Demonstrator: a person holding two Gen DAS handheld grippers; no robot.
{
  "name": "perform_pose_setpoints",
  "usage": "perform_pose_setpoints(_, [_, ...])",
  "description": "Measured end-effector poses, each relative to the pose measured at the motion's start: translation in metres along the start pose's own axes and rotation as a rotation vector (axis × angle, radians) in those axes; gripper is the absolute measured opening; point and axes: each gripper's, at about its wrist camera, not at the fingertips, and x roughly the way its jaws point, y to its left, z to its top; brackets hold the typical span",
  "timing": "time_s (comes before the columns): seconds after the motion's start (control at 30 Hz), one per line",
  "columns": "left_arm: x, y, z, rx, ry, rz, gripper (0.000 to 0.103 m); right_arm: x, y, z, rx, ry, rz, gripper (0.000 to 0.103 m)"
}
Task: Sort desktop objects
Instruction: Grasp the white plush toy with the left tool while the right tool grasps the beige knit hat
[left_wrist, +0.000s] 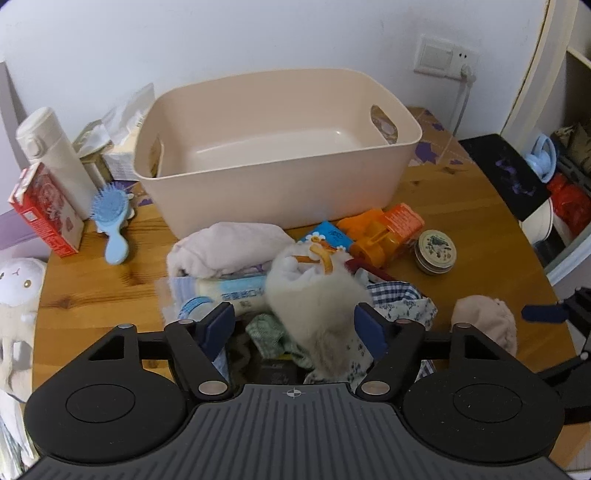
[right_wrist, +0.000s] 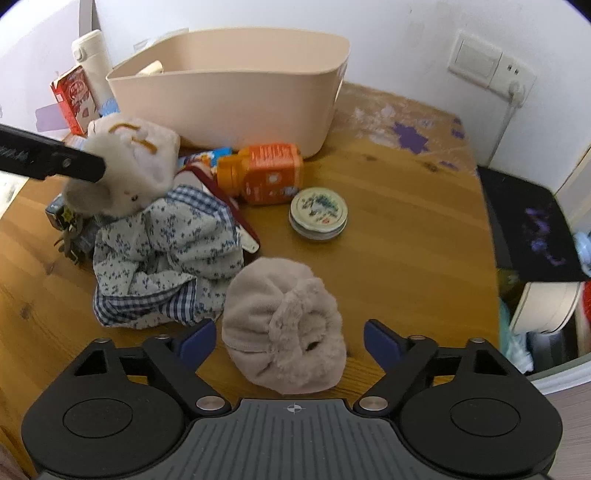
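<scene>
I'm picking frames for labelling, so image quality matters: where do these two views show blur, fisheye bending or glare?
Left wrist view: the fluffy plush toy between the fingers is softly smeared, the beige bin stays fairly sharp, and the door frame at the right edge bows. Right wrist view: the tabletop curves toward the edges, the beige fleece hat is slightly soft, and there is no strong glare.

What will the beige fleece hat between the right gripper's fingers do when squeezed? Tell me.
The beige fleece hat looks soft and crumpled, so it will probably squash and droop rather than hold shape. Its fuzzy pile likely resists slipping. Lying flat on the wooden table, it seems unlikely to roll.
</scene>
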Motion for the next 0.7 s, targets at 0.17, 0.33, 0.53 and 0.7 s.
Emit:
perform_pose_setpoints(0.17, [0.016, -0.004, 0.004, 0.01, 0.023, -0.004, 0.071, 0.013, -0.003, 0.0, 0.014, 0.033, 0.033, 0.084])
perform_pose_setpoints(0.33, [0.021, -0.008, 0.003, 0.021, 0.057, -0.038, 0.037, 0.018, -0.002, -0.001, 0.012, 0.044, 0.061, 0.059])
perform_pose_setpoints(0.53, [0.016, -0.007, 0.001, 0.027, 0.039, -0.086, 0.015, 0.016, -0.004, -0.002, 0.006, 0.031, 0.094, 0.037])
perform_pose_setpoints(0.7, [0.009, -0.004, 0.0, 0.018, 0.031, -0.096, 0.013, 0.008, 0.002, -0.002, -0.031, 0.007, 0.093, 0.022])
